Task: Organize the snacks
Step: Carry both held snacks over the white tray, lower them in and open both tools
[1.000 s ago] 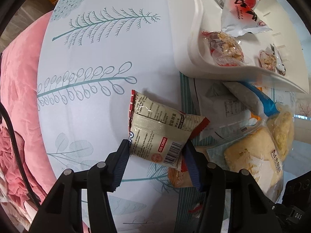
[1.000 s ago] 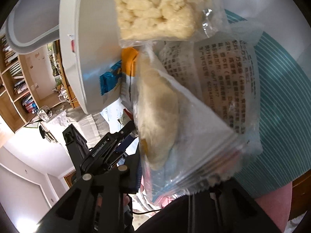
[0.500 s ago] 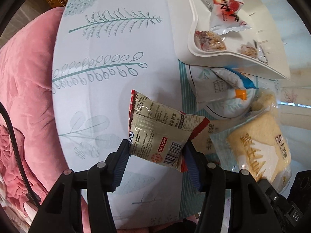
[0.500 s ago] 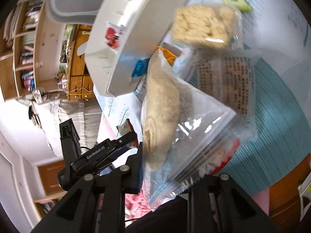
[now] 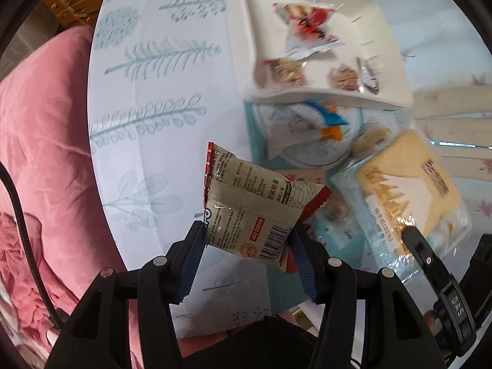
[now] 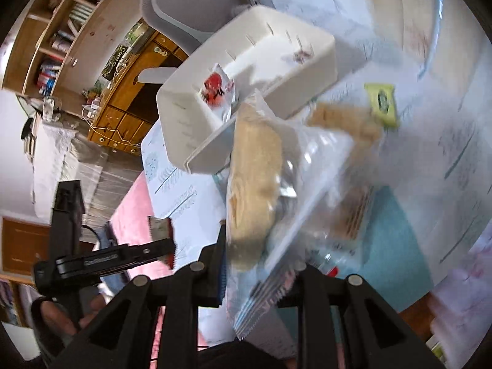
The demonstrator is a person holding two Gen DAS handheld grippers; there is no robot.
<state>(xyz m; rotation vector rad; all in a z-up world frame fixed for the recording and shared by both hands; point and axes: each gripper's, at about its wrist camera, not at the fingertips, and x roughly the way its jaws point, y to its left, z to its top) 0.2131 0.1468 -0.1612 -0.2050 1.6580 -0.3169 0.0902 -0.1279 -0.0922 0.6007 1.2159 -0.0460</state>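
So the left gripper [image 5: 247,241] has its ribbed blue pads clamped on a crinkly beige foil snack packet with red serrated edges and a barcode [image 5: 255,212], held up above the white leaf-print tablecloth [image 5: 147,117]. The right gripper [image 6: 261,264] is pinching a clear, glossy plastic bag with a pale, spongy bread slice inside [image 6: 264,181], jaws closed down on the bag's crimped seal.

From the left wrist view, the white rectangular plastic bin [image 5: 390,61] sits up around 1 o'clock, smooth-walled with little slits near the rim. Inside are a red-and-white pouch [image 5: 307,30] and a couple of small clear-wrapped nutty bars [image 5: 287,70], kinda blurry. Just below the bin lies a white wrapper with blue and orange corners [image 5: 307,126] on a teal ribbed mat [image 5: 283,286]. At 9 o'clock there's a pink velvety cushion [image 5: 40,141].
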